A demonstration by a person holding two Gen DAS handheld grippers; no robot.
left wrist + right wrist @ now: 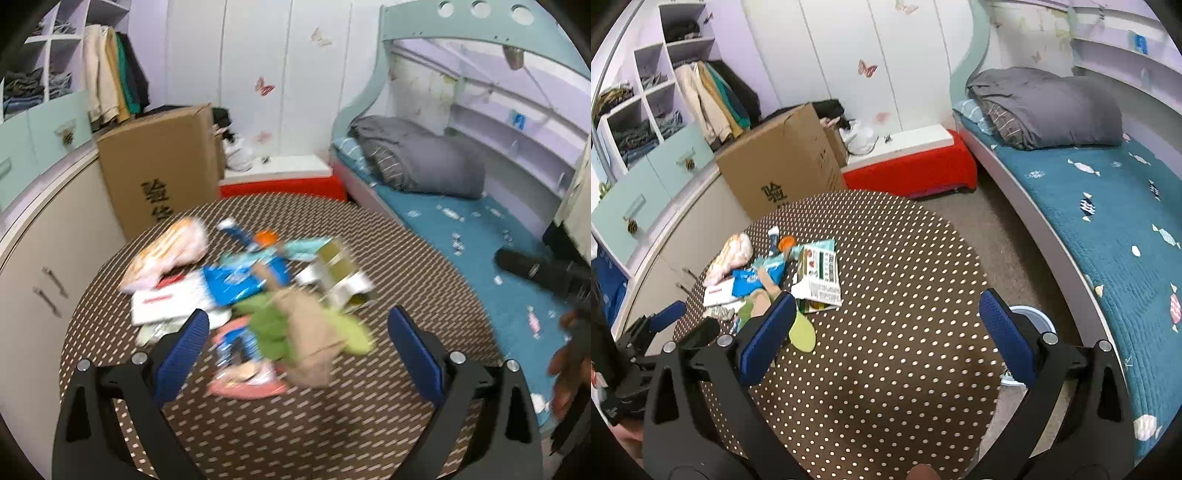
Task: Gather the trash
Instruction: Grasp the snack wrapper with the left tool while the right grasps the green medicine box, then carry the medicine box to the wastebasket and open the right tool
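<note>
A pile of trash (251, 295) lies on a round brown dotted table (295, 424): a blue wrapper (236, 280), a green wrapper (273, 328), a torn carton (340, 277), a pink-white bag (170, 254) and white paper (166, 302). My left gripper (299, 350) is open and empty, just above the near side of the pile; this view is blurred. In the right wrist view the pile (775, 273) sits at the table's left. My right gripper (886, 339) is open and empty over the bare table (886, 369), right of the pile. The left gripper (661, 325) shows at that view's left edge.
A cardboard box (779, 166) stands behind the table, next to a red-and-white bench (908, 162). A bed with a teal cover (1108, 221) runs along the right. A white bin (1034, 321) stands on the floor between table and bed. Cabinets (646, 199) line the left wall.
</note>
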